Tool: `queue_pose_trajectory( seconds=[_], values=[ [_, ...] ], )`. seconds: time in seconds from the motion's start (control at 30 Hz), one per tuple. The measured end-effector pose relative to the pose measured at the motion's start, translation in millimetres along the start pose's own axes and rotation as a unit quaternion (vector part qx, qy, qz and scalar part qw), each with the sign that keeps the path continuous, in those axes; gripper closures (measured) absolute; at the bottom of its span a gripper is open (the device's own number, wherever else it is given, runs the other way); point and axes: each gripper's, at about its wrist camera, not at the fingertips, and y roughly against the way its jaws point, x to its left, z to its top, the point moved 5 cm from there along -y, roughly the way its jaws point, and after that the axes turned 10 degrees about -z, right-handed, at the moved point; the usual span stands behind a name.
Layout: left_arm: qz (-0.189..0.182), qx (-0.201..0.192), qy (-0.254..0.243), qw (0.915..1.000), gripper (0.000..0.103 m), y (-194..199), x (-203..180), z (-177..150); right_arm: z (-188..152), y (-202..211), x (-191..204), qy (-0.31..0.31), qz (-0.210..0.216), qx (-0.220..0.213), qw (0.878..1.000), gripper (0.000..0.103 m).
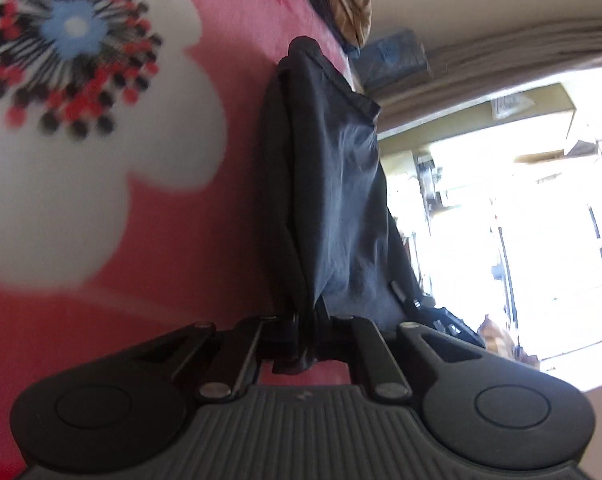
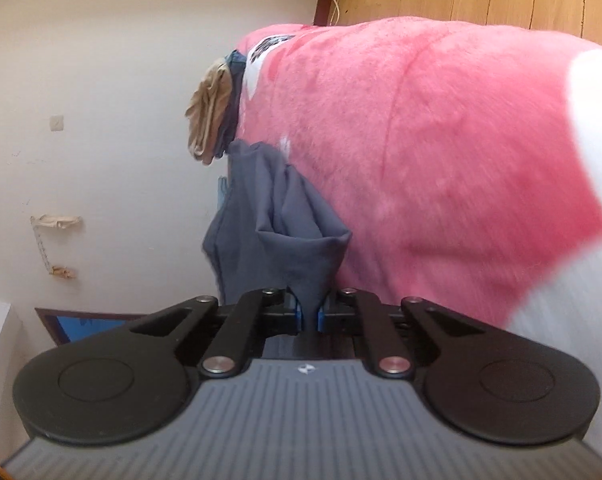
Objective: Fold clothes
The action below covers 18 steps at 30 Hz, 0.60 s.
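Pinched between the closed jaws of the left gripper (image 1: 307,330), a bunched edge of a dark navy garment (image 1: 341,184) rises away from the lens, seen from the left wrist. Cloth hangs out behind the jaws in a small tail, so the bite takes in more than one layer. Beyond the grip the garment runs in soft folds beside a pink fleece blanket (image 1: 229,80) printed with a large white flower, with a heap of tan and dark clothes (image 1: 351,4) near its far end and a bright window to the side.

Blue-padded jaws of the right gripper (image 2: 310,314) are likewise clamped on a gathered corner of the same garment (image 2: 277,216), seen from the right wrist. It fans out from the pinch and drapes against the blanket (image 2: 441,152); the other clothes (image 2: 211,116) sit just past it.

Thin, light and limp, the fabric looks likely to sag and crease wherever it is unsupported, and could slide through a shallow bite. Seamed edges and corners appear the surest holds, kept well apart to spread it.
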Motion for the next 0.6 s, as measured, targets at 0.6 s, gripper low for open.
queue_pose_trajectory(
  seconds=[0.6],
  values=[
    [0.139,0.096,-0.158,0.9728,0.068,92.6,-26.9,-88.0,-105.8,152.9,-41.9,0.218,-0.153,0.045,0.963,0.076]
  ],
)
